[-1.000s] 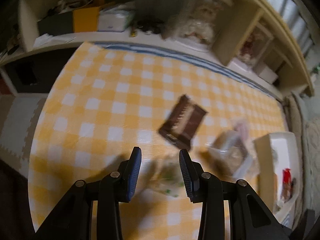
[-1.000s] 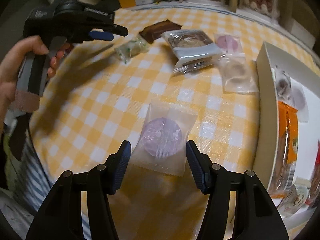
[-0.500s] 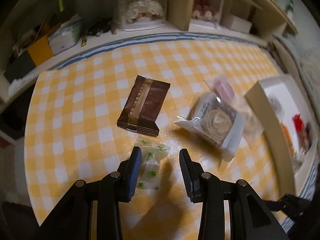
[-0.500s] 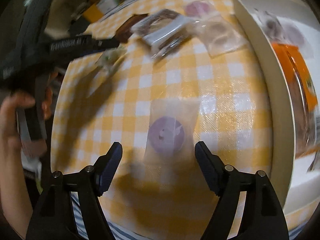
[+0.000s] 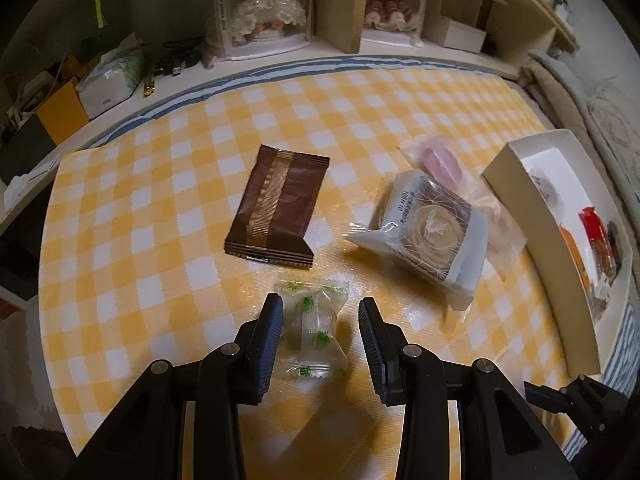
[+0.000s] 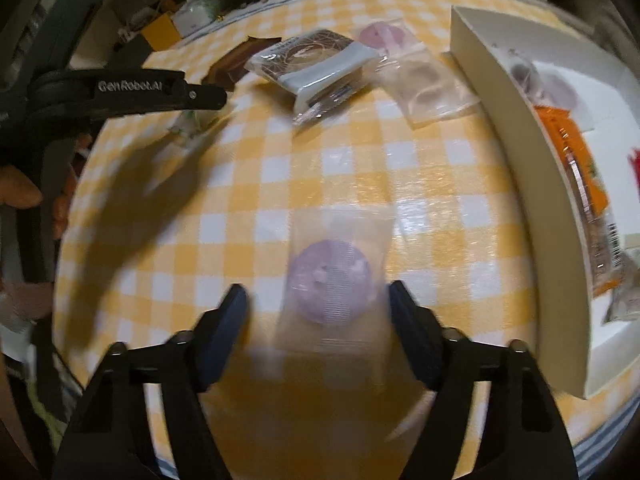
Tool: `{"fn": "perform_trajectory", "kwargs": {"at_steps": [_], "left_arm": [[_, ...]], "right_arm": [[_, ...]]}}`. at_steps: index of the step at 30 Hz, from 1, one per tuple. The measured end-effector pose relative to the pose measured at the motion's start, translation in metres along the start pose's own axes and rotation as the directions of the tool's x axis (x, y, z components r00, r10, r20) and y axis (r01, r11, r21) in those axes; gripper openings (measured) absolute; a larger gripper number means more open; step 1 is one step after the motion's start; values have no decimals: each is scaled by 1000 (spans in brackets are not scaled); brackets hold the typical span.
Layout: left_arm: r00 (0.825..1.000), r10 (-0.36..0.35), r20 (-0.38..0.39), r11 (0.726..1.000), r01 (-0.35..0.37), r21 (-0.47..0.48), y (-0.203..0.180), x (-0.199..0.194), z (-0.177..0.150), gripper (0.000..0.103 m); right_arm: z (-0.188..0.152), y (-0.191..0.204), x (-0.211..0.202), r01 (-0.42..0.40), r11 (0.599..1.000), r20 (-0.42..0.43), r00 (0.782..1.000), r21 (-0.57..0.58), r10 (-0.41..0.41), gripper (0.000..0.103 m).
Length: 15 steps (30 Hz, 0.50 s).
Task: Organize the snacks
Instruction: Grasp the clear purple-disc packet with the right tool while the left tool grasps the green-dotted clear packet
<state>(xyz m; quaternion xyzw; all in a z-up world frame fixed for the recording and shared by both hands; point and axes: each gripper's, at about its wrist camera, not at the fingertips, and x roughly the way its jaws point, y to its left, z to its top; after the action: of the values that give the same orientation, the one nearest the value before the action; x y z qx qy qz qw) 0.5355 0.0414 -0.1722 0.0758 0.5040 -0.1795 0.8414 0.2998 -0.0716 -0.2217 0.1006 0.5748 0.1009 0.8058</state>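
Both grippers straddle loose snacks to lift them toward the box. Left gripper stands apart around the candy, left of the box. Right gripper, jaws just closing, not yet clamped, brackets the purple cookie nearer the box.

A yellow-and-white checked cloth covers the table, with a blue-striped border along its far edge. Behind that edge stands a pale wooden shelf unit holding two dolls in clear cases, small boxes and a tissue box. The light is dim and warm.
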Motion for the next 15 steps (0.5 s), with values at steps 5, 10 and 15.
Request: {"fn": "perform_trajectory", "kwargs": {"at_steps": [5, 10, 15], "left_arm": [[1000, -22, -9, 1000, 22, 16, -2, 0, -2, 38], [999, -19, -30, 1000, 18, -20, 1, -2, -1, 51], [997, -30, -76, 992, 20, -124, 8, -1, 1, 58]], "right_arm": [[0, 2, -1, 30, 996, 14, 999, -82, -29, 50], [6, 12, -3, -16, 993, 17, 1000, -118, 18, 46], [12, 15, -9, -12, 990, 34, 999, -138, 17, 45]]}}
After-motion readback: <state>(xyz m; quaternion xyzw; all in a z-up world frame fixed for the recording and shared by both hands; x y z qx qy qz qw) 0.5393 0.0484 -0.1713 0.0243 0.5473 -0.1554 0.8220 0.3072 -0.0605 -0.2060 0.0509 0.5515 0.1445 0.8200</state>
